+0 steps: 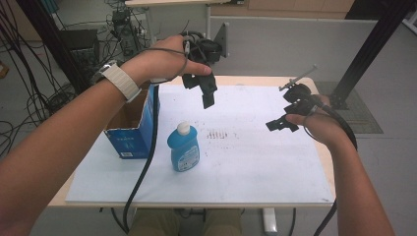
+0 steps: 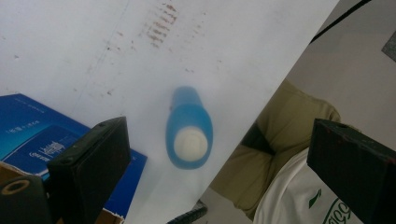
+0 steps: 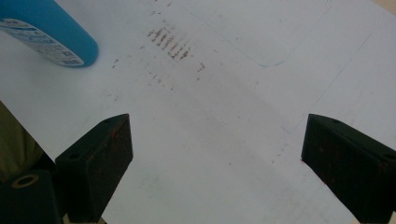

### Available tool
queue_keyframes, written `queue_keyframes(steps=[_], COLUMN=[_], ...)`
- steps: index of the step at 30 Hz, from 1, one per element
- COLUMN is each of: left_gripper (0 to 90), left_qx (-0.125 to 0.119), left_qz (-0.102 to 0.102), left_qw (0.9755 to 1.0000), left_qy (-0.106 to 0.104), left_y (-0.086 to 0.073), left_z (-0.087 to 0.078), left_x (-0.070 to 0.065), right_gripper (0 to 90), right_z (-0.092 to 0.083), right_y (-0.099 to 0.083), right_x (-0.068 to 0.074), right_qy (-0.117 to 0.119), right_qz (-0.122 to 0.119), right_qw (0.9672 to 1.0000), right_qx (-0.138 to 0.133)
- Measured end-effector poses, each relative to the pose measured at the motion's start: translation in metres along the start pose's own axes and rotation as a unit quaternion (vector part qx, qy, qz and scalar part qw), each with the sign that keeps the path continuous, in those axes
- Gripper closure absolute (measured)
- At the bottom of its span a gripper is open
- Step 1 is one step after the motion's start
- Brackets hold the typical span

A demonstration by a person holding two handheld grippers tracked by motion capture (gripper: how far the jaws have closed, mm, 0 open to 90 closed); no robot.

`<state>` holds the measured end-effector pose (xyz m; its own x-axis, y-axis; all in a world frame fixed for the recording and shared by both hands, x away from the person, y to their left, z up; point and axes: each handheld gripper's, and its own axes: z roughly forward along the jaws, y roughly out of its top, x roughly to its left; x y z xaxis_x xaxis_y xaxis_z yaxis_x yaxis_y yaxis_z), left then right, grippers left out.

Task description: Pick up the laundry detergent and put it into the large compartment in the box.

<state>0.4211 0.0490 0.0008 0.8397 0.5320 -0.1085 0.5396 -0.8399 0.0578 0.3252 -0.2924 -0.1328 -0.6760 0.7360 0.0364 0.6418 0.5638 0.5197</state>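
My left gripper [image 1: 206, 88] hangs high over the far side of the table, jaws wide apart and empty; my right gripper [image 1: 282, 123] waits at the right, also agape with nothing in it. The blue bottle [image 1: 184, 148] stands upright just right of the blue box [image 1: 133, 132]. It looks top-heavy: if I descend off-centre, I may tip it against the box.

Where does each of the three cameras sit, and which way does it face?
High view: above the person's side, looking forward and down; shows both forearms, left gripper, right gripper.
Left gripper view: rides that gripper, looking down on the blue bottle; open jaws, person's lap.
Right gripper view: faces the white sheet; open jaws.
Shared: bottle, sheet's brown marks.
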Motion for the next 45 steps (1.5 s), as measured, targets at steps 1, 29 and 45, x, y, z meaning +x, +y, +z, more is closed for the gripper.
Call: queue_keyframes(steps=[1, 29, 45], left_gripper=[6.6, 6.5, 6.6], left_qx=[-0.001, 0.0, 0.0], left_qz=[-0.001, 0.001, -0.001], left_qw=[1.0, 1.0, 1.0], left_qy=[0.0, 0.0, 0.0], left_y=[-0.0005, -0.0023, -0.0034], left_z=[-0.0004, -0.0016, -0.0024], left_x=[-0.0002, -0.0024, -0.0012], right_gripper=[8.7, 8.9, 8.9], right_z=[-0.0004, -0.0021, -0.0013], right_y=[-0.0003, -0.003, -0.0003], right_x=[-0.0001, 0.0004, 0.0012], right_qy=[0.0, -0.002, -0.001], right_qz=[0.0, 0.001, 0.0], right_qw=[1.0, 1.0, 1.0], right_qx=[-0.001, 0.0, 0.0])
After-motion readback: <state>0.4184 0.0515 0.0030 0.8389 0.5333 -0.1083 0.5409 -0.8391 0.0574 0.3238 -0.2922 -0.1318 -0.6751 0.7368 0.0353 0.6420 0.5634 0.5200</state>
